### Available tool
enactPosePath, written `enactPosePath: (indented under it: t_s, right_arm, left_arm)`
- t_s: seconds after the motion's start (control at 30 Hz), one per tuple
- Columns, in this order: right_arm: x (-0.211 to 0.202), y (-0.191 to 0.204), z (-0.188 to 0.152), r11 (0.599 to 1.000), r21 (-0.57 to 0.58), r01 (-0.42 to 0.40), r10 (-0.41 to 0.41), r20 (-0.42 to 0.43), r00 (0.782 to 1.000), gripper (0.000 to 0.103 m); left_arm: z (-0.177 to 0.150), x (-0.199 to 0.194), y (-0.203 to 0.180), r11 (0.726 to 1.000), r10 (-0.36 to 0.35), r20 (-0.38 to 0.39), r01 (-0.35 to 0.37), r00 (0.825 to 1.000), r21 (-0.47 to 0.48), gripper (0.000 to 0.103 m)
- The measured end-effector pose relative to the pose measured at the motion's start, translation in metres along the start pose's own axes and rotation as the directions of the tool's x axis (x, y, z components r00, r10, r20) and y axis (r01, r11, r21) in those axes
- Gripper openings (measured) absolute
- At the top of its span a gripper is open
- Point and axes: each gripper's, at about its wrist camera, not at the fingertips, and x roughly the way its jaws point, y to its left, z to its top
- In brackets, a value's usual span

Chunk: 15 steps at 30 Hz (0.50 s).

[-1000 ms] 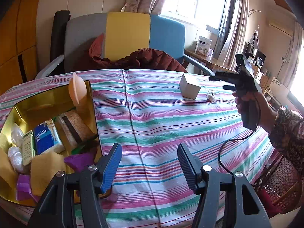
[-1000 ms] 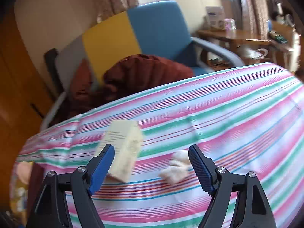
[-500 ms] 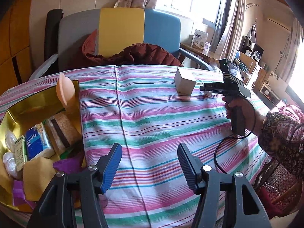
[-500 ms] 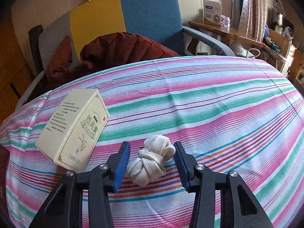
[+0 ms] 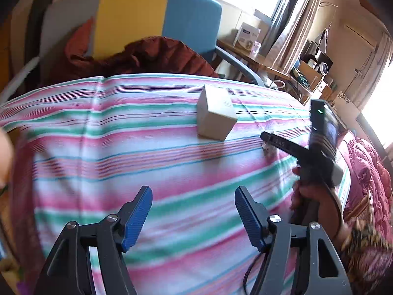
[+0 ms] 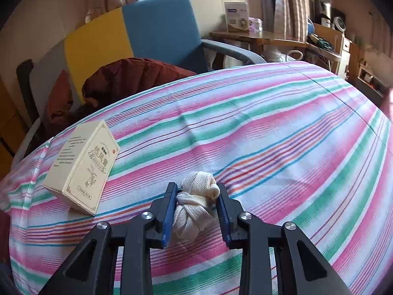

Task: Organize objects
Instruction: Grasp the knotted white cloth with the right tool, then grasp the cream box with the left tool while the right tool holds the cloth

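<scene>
Right wrist view: the right gripper [image 6: 196,205] pinches a knotted cream cloth bundle [image 6: 196,201], both blue pads [image 6: 169,209] pressed against its sides; the bundle rests on the striped tablecloth [image 6: 282,127] toward the table's near edge. A cream carton [image 6: 82,167] stands tilted just beside it, to the left and apart from the fingers. The gripper points steeply downward at the cloth. Behind the far edge stands a chair [image 6: 147,32] in grey, yellow and blue panels, with a dark red garment [image 6: 132,76] heaped on its seat.

Left wrist view: the left gripper [image 5: 192,212] is spread wide and its jaws are opening, with only bare tablecloth between them. It hangs above the near edge, angled downward. The carton [image 5: 216,115] lies toward the far edge, well apart from it. At the right edge a hand [image 5: 312,196] grasps the handle of the right gripper [image 5: 267,139], whose fingers reach down to the cloth.

Compared with a second ago, the right jaws, then spread and empty above the carton and bundle, have closed on the bundle; the left view has swung away from the gold tin toward the carton.
</scene>
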Motion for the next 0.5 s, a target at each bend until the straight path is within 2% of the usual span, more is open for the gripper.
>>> enactPosePath:
  t_s: [0.1,0.23,0.3,0.5]
  right_arm:
    - [-0.002,-0.008,-0.001,0.999,0.041,-0.005,0.005,0.008,1.000,0.032]
    - [0.000,-0.004,-0.001,1.000,0.025,0.014,-0.014,0.009,1.000,0.032]
    - [0.000,-0.003,-0.001,1.000,0.019,0.021,-0.021,0.010,1.000,0.032]
    - [0.001,-0.002,-0.002,0.999,0.008,0.035,-0.035,0.014,0.999,0.032]
  left_arm:
    - [0.025,0.030,-0.018,0.999,0.015,-0.016,-0.014,1.000,0.053,0.075]
    - [0.055,0.063,-0.038,0.993,0.023,-0.016,-0.021,1.000,0.117,0.076]
    - [0.068,0.081,-0.043,0.993,0.021,-0.027,-0.018,0.999,0.117,0.080]
    - [0.092,0.121,-0.048,0.994,0.054,-0.064,-0.047,0.997,0.096,0.080]
